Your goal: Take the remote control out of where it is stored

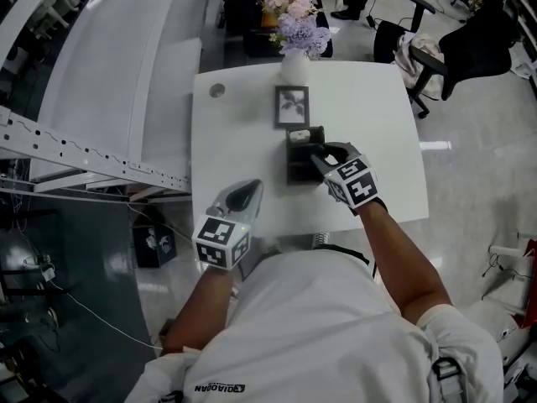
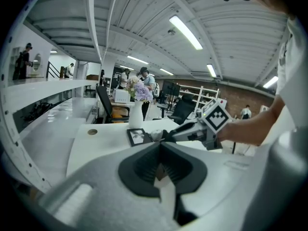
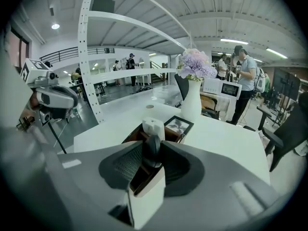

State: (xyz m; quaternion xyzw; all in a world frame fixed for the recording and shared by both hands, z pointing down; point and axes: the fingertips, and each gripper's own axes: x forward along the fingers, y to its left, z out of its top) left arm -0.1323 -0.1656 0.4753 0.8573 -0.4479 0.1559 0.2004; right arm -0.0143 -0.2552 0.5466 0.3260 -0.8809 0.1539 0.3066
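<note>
Pulling with my right gripper (image 3: 151, 142) clamped on the remote (image 3: 152, 152) could tip its box (image 3: 134, 133) onto the frame (image 3: 178, 125) at twelve o'clock.

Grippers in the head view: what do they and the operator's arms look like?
Both the left gripper and right gripper have pale grey moulded bodies with black ribbed pads. Each carries a white cube printed with black square markers. No cables show. The person wears a white short-sleeved T-shirt with small black lettering.
</note>
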